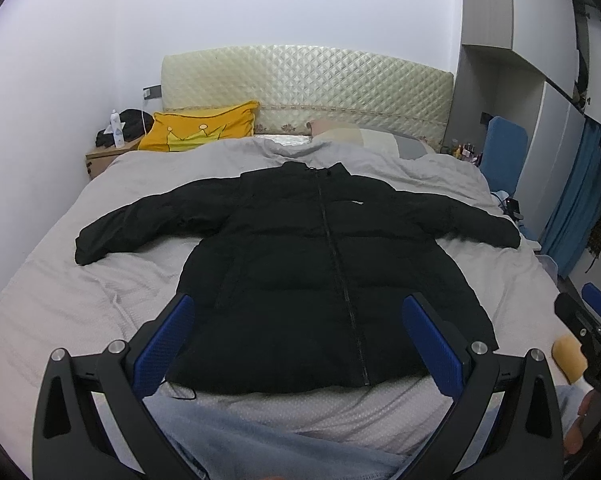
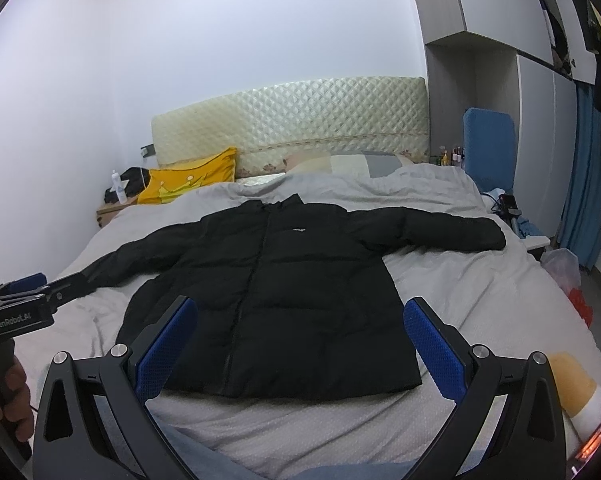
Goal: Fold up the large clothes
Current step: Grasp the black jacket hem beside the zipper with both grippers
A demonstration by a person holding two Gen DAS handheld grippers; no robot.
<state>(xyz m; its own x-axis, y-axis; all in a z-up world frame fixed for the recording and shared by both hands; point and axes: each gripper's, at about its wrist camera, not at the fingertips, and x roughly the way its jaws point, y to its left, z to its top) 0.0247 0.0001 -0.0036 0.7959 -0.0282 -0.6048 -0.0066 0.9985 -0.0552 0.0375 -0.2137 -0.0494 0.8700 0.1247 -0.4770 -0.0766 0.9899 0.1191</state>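
A black puffer jacket (image 1: 300,264) lies flat and zipped on the grey bed cover (image 1: 60,300), both sleeves spread out sideways, collar toward the headboard. It also shows in the right wrist view (image 2: 276,292). My left gripper (image 1: 296,320) is open and empty, held above the jacket's hem near the foot of the bed. My right gripper (image 2: 300,320) is open and empty, also above the hem. The right gripper's body (image 1: 588,332) shows at the right edge of the left wrist view; the left gripper's body (image 2: 16,312) shows at the left edge of the right wrist view.
A yellow crown pillow (image 1: 200,126) and a pale pillow (image 1: 356,136) lie by the quilted headboard (image 1: 308,84). A nightstand (image 1: 104,156) with a bottle stands far left. A blue chair (image 1: 500,152) and wardrobe stand right. A yellow cylinder (image 2: 580,392) lies near the right bed edge.
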